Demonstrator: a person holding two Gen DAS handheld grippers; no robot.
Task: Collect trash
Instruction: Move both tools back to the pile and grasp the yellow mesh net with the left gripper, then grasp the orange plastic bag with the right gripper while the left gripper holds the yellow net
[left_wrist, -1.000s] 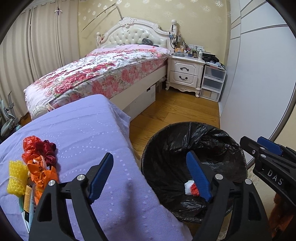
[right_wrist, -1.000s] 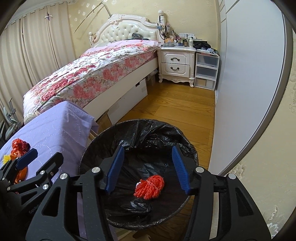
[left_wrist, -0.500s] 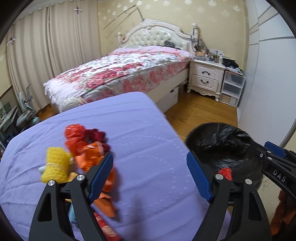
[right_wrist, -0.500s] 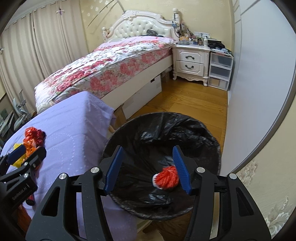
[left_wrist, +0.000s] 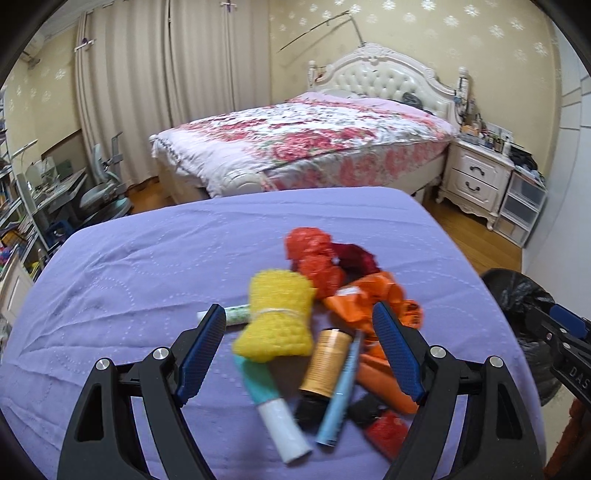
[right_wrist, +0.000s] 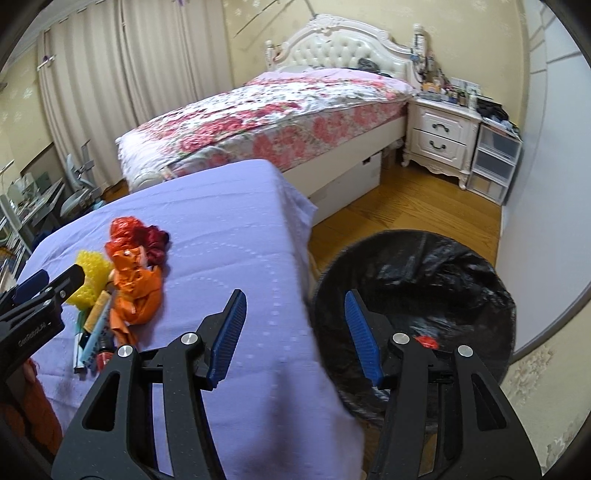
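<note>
A pile of trash lies on the purple-covered table: a yellow foam net, red wrappers, an orange bag, a gold-labelled bottle, a teal and white tube and a light blue tube. My left gripper hovers open over the pile, gripping nothing. My right gripper is open and empty above the table's right edge, beside the black-lined trash bin. A red scrap lies inside the bin. The same pile shows at the left in the right wrist view.
A bed with a floral cover stands behind the table. A white nightstand and clear plastic drawers sit at the back right on the wooden floor. A desk and chair stand at the left.
Both grippers swung left, away from the bin. The left one now hangs over the trash pile; the right one has gone from above the bin to the table's edge.
</note>
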